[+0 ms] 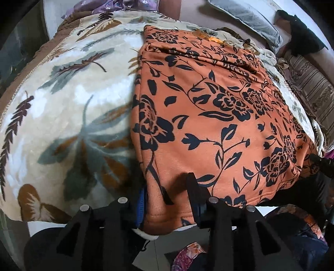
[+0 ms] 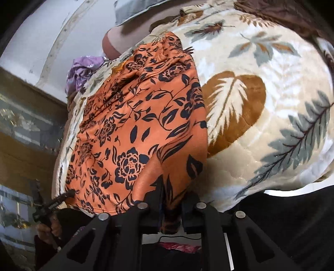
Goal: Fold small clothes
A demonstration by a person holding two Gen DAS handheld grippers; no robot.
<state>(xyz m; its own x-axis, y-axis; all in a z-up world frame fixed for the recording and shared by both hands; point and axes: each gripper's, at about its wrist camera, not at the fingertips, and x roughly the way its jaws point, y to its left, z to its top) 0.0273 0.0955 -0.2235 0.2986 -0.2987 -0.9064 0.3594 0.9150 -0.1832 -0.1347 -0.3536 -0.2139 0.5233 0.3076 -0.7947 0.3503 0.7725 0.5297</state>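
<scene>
An orange garment (image 1: 219, 116) with a black flower print lies spread on a cream leaf-pattern blanket (image 1: 62, 108). My left gripper (image 1: 167, 200) is at the garment's near left corner; its fingers stand on either side of the hem fabric, closed on it. In the right wrist view the garment (image 2: 135, 129) runs away from me, and my right gripper (image 2: 171, 200) is shut on its near right corner, with fabric hanging between the fingers. The left gripper's tip (image 2: 62, 196) shows at the garment's far corner in that view.
The blanket (image 2: 261, 104) covers a bed. A purple cloth (image 2: 83, 70) lies at the far end. A grey pillow (image 1: 246, 18) and a black garment (image 1: 300, 31) lie to the right. The bed's near edge runs just under both grippers.
</scene>
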